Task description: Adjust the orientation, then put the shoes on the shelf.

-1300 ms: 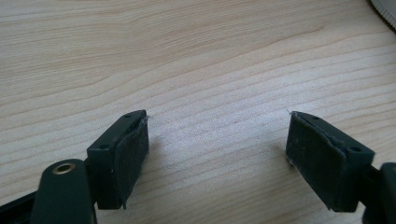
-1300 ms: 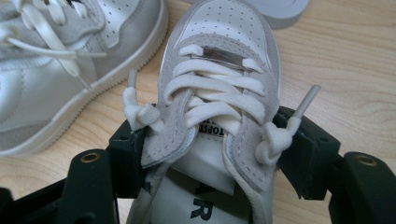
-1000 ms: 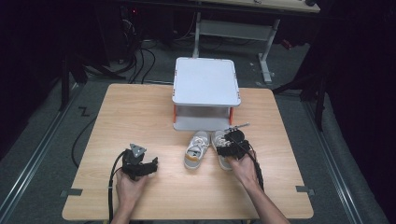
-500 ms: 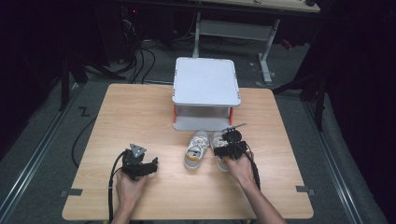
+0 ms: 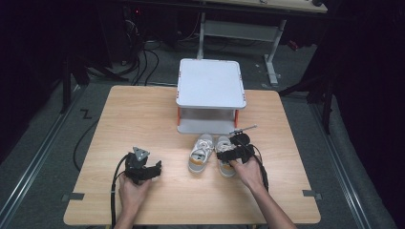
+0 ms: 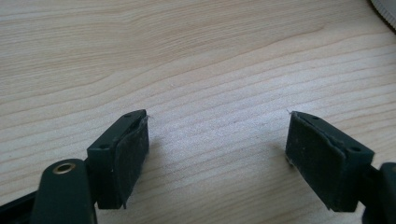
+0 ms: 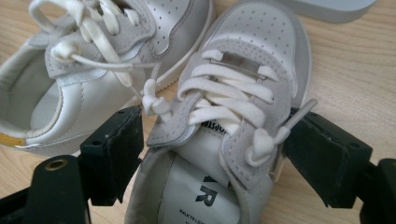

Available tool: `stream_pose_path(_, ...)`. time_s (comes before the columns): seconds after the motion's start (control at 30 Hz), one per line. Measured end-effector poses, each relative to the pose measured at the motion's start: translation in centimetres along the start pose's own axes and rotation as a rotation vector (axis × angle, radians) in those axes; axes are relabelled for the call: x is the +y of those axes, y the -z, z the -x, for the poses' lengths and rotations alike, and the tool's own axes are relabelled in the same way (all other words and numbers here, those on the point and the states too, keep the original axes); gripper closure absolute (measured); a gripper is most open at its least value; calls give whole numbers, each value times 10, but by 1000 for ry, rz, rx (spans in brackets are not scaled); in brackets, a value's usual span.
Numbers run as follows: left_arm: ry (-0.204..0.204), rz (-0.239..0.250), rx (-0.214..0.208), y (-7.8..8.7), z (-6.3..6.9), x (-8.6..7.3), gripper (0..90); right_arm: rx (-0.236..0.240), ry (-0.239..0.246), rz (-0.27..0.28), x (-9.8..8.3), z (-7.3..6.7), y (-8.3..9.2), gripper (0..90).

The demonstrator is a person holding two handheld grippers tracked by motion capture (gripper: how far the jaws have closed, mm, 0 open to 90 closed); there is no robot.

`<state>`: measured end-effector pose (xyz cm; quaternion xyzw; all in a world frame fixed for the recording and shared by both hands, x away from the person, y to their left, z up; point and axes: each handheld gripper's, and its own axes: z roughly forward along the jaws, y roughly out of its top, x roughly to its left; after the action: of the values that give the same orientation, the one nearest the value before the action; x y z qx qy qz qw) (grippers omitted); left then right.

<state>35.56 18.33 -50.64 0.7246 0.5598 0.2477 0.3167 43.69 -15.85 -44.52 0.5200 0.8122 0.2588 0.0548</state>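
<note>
The right tool [image 5: 235, 151] has just been opening, and its jaws now stand wide on both sides of the right shoe [image 7: 233, 107], not squeezing it. That shoe sits on the bench [image 5: 143, 119] beside the other shoe [image 5: 200, 153], near the white shelf [image 5: 210, 88]. I think the tool should lift straight up so no lace snags, while the left tool [image 5: 143, 168] rests open and empty.

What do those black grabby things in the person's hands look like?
Both tongs, the left one and the right one, are black. Each has two chunky jaws ending in flat, dark rubbery pads, with a small brass ring near one jaw. The left carries a grey three-cornered plate on top. A black cable trails back along the bare forearm.
</note>
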Motion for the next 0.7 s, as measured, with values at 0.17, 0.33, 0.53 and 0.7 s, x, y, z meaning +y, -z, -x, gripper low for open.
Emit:
stream_pose_path(0.17,3,0,-1,0,1,0,212,26,8,80,-8,9,9,197)
stream_pose_path(0.33,1,0,-10,0,2,0,226,65,16,167,-19,20,20,228)
stream_pose_path(0.53,-6,-3,-18,0,2,0,203,68,28,228,-36,33,28,263)
stream_pose_path(0.7,-15,-26,-22,2,0,2,256,45,7,267,-50,51,27,266)
